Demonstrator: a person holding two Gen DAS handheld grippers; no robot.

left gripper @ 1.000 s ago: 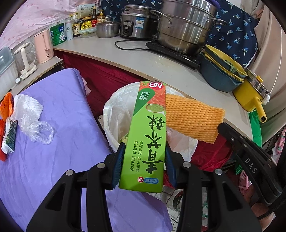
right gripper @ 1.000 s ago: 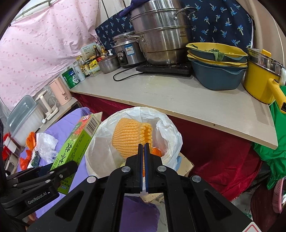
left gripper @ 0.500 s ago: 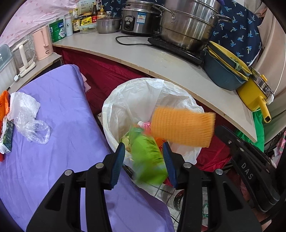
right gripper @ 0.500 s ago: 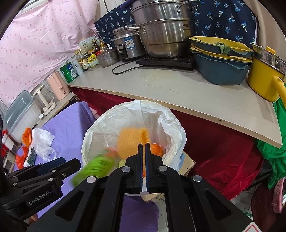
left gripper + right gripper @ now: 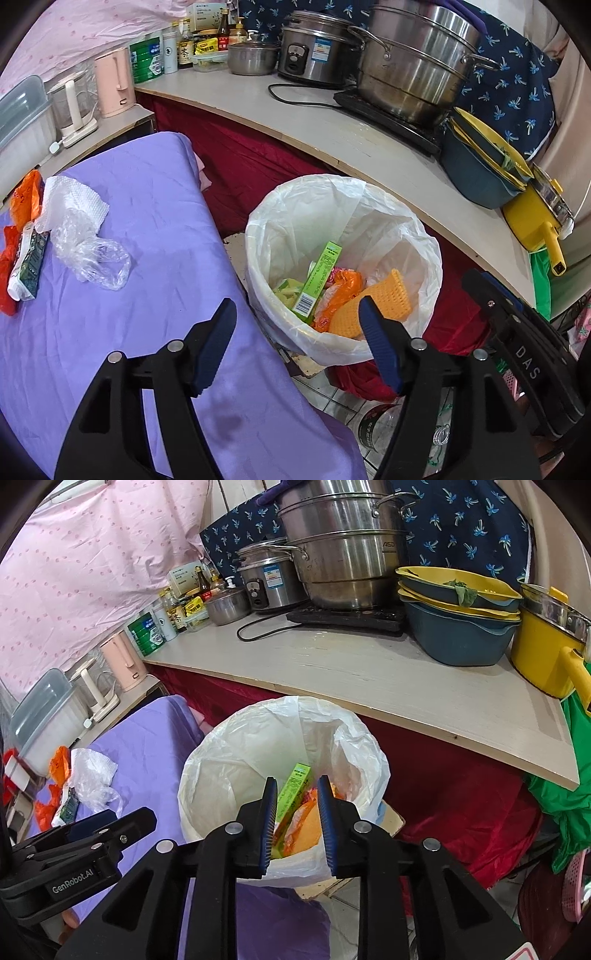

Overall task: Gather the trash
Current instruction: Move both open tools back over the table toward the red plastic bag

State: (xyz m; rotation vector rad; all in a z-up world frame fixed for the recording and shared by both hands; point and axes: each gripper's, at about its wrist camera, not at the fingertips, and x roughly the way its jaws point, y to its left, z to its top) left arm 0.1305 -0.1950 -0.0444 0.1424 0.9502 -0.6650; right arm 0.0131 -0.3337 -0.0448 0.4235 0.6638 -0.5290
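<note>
A bin lined with a white bag (image 5: 402,236) (image 5: 229,760) stands between the purple-covered table and the counter. Inside lie a green box (image 5: 317,277) (image 5: 293,786), an orange foam net (image 5: 384,301) and orange wrappers (image 5: 340,295). My left gripper (image 5: 295,314) is open and empty at the bin's near rim. My right gripper (image 5: 295,790) is open and empty above the bin. On the table's left lie a clear plastic bag (image 5: 88,243), white foam wrap (image 5: 74,195), a dark green packet (image 5: 31,266) and orange wrappers (image 5: 24,195).
The purple table (image 5: 147,295) is at the left. A counter (image 5: 369,147) behind the bin carries steel pots (image 5: 413,59), a rice cooker, stacked basins (image 5: 454,624), a yellow pot (image 5: 546,650) and bottles. A bottle (image 5: 384,424) lies on the floor.
Both grippers opened. The green box dropped from my left gripper and the orange foam net from my right gripper into the bin.
</note>
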